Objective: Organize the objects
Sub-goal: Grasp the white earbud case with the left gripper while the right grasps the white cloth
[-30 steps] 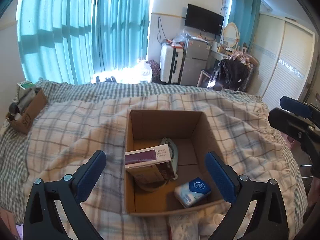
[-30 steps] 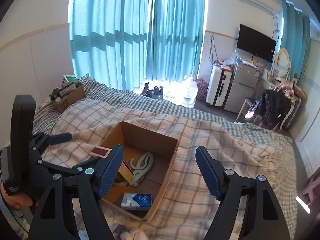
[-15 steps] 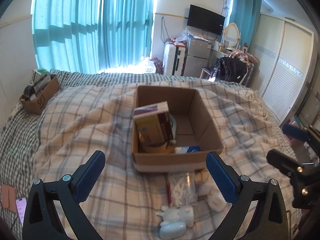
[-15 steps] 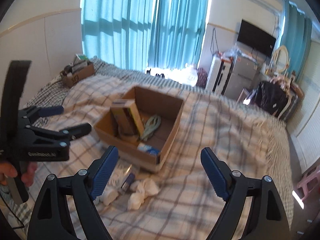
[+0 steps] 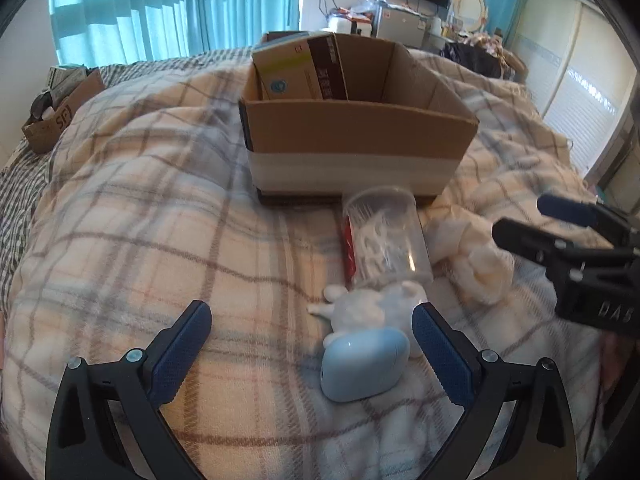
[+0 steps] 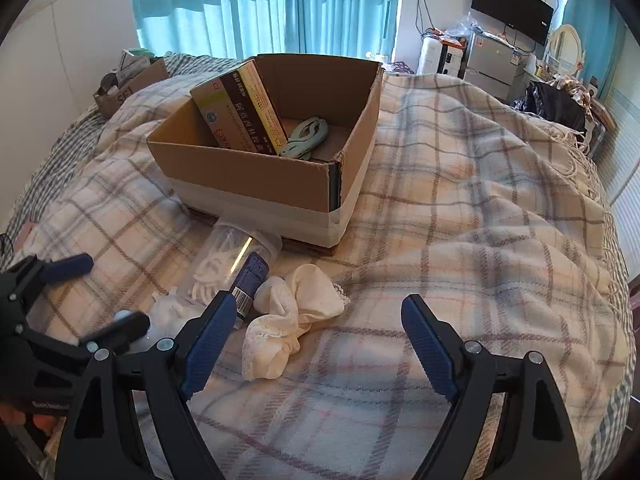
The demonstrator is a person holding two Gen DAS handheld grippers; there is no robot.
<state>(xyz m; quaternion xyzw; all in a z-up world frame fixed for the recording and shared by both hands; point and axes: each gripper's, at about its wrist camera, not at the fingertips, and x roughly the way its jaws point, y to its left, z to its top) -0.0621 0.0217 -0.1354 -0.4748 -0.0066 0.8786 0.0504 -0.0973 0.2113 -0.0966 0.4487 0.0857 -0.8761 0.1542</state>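
Pretty clearly someone's bedroom at home — a bed under a plaid blanket [image 6: 460,184], teal curtains [image 6: 264,4] over a sunlit window, a wall-mounted TV [image 6: 512,10], a small fridge [image 6: 490,66], an oval vanity mirror [image 6: 568,46] and sliding wardrobe doors [image 5: 580,96] — plus lived-in clutter heaped on a chair [image 6: 554,106].

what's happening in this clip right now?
A person is tidying loose items on a bed into a cardboard box. Both grippers are open and empty. The left gripper hovers low by a pale blue and white toy; the right gripper hangs near a bundle of white cloth. A clear plastic jar also lies on the plaid blanket in front of the box. Inside the box stand a carton and a green clip.
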